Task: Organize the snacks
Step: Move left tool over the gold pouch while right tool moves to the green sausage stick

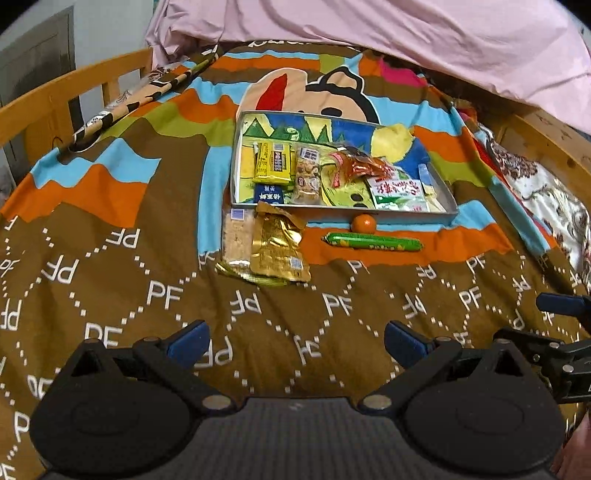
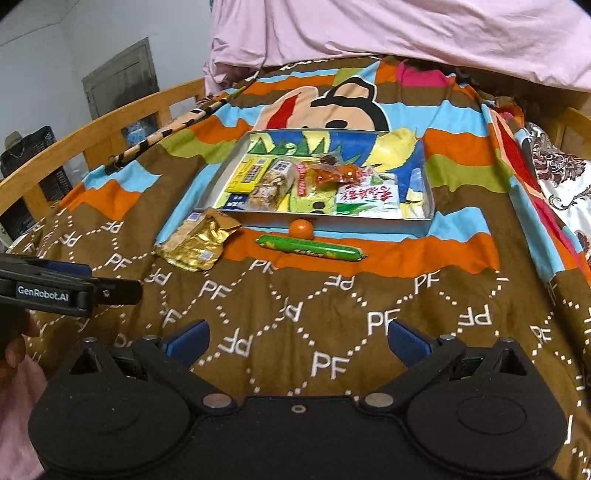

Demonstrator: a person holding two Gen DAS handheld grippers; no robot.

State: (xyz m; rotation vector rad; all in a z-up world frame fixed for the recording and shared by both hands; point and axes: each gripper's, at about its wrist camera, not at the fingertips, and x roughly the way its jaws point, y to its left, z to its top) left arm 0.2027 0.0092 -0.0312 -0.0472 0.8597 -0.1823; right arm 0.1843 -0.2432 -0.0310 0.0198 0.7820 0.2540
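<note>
**Snacks partly in the tray, both tools apart**

The tray [image 1: 448,206] lies on the bed cover [image 1: 110,280] and holds several packets. Just before it lie a gold packet [image 1: 279,245], a green sausage [image 1: 373,242] and an orange ball [image 1: 364,223] (touching the tray's wall). The left tool [image 1: 295,338] and right tool [image 2: 297,338] both stand apart and hold nothing.

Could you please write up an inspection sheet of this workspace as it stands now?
Surface: bed with a brown patterned blanket.
Job's things: metal tray holding several snack packets; outside it, near its front wall, lie a gold packet, a clear cracker packet, an orange ball and a green sausage stick.
Clutter: rolled patterned cloth at the far left.
Grippers: left tool open, empty; right tool open, empty.
Cables: nothing seen.
Surroundings: pink sheet behind, wooden bed rail.
</note>
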